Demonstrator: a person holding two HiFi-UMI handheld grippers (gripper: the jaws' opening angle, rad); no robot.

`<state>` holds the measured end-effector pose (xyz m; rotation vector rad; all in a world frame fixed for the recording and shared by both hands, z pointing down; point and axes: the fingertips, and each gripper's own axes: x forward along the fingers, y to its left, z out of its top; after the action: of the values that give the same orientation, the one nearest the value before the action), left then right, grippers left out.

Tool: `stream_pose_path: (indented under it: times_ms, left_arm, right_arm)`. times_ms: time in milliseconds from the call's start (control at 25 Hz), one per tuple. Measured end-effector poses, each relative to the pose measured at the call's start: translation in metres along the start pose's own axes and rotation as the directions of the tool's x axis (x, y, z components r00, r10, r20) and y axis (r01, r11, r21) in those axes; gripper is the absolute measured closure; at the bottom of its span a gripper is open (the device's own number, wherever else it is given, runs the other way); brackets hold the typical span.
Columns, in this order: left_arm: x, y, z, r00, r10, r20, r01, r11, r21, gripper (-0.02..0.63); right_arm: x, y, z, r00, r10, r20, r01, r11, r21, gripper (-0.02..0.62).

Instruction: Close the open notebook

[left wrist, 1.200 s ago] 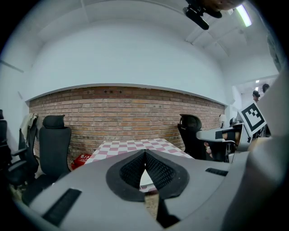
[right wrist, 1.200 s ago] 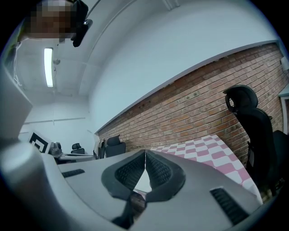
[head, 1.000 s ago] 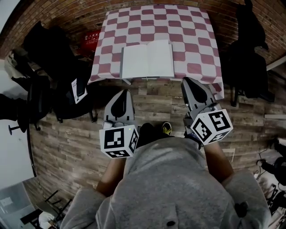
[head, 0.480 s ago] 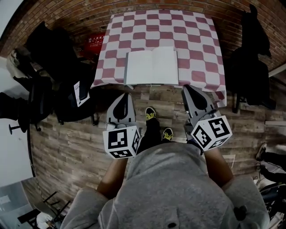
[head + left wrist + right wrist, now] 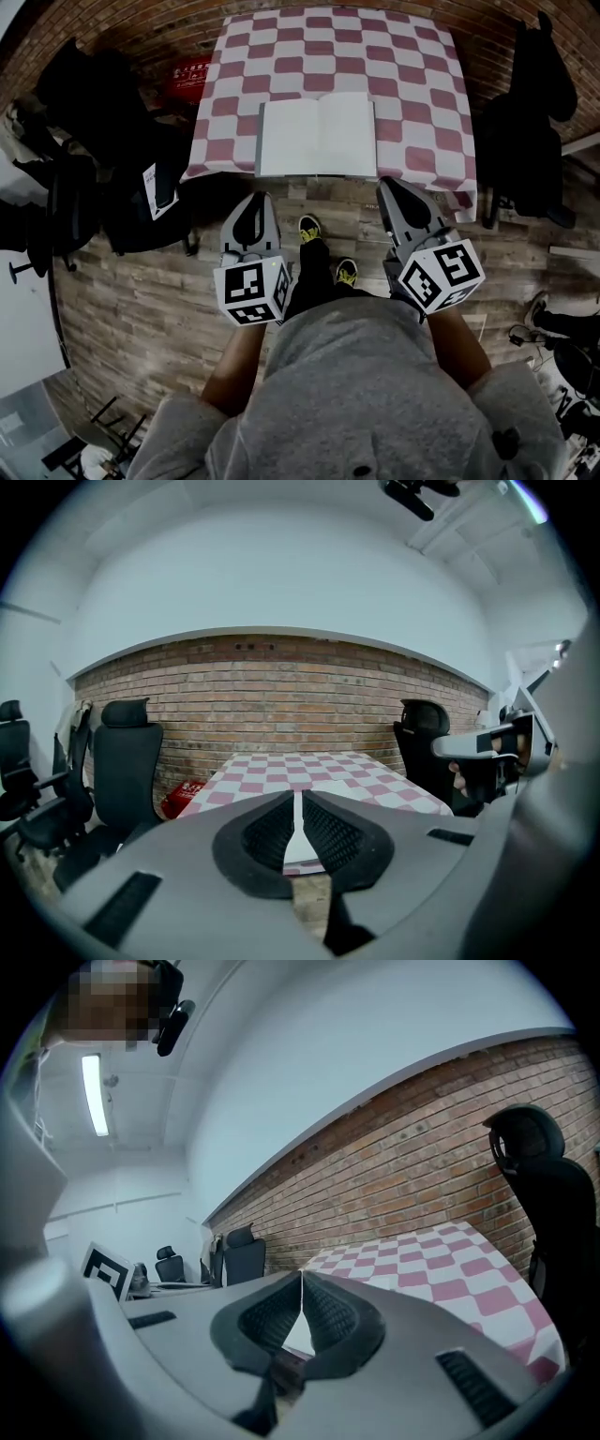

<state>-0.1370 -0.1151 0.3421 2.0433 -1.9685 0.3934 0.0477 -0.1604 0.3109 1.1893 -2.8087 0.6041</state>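
Head view: open notebook (image 5: pixel 317 138) lies flat at near edge of checkered table (image 5: pixel 412 75). Left gripper (image 5: pixel 253 199) and right gripper (image 5: pixel 391 186) flank it, short of it, likely staged for the flip.
Left gripper view: jaws together, empty.
Right gripper view: same.

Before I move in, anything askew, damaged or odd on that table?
Nothing stands out. The open notebook lies flat and square near the front edge of the checkered table. The left hand-held gripper and right hand-held gripper are shut and empty.
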Motion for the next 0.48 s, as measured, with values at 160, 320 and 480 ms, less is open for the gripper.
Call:
stream_pose_path:
  times_ms: [160, 320, 480]
  left_arm:
    - [0.013, 0.006, -0.006, 1.000, -0.009, -0.010, 0.009, 1.000, -0.004, 0.570]
    - [0.024, 0.014, -0.015, 0.999, -0.018, -0.030, 0.018, 1.000, -0.008, 0.542]
    - [0.035, 0.029, -0.028, 0.998, -0.023, -0.051, 0.022, 1.000, -0.022, 0.534]
  right_arm:
    - [0.013, -0.004, -0.006, 0.999, -0.008, -0.031, 0.008, 1.000, -0.009, 0.569]
    - [0.024, -0.003, -0.013, 0.998, -0.015, -0.058, 0.014, 1.000, -0.007, 0.569]
    - [0.040, 0.002, -0.018, 0.997, -0.010, -0.081, 0.009, 1.000, -0.011, 0.569]
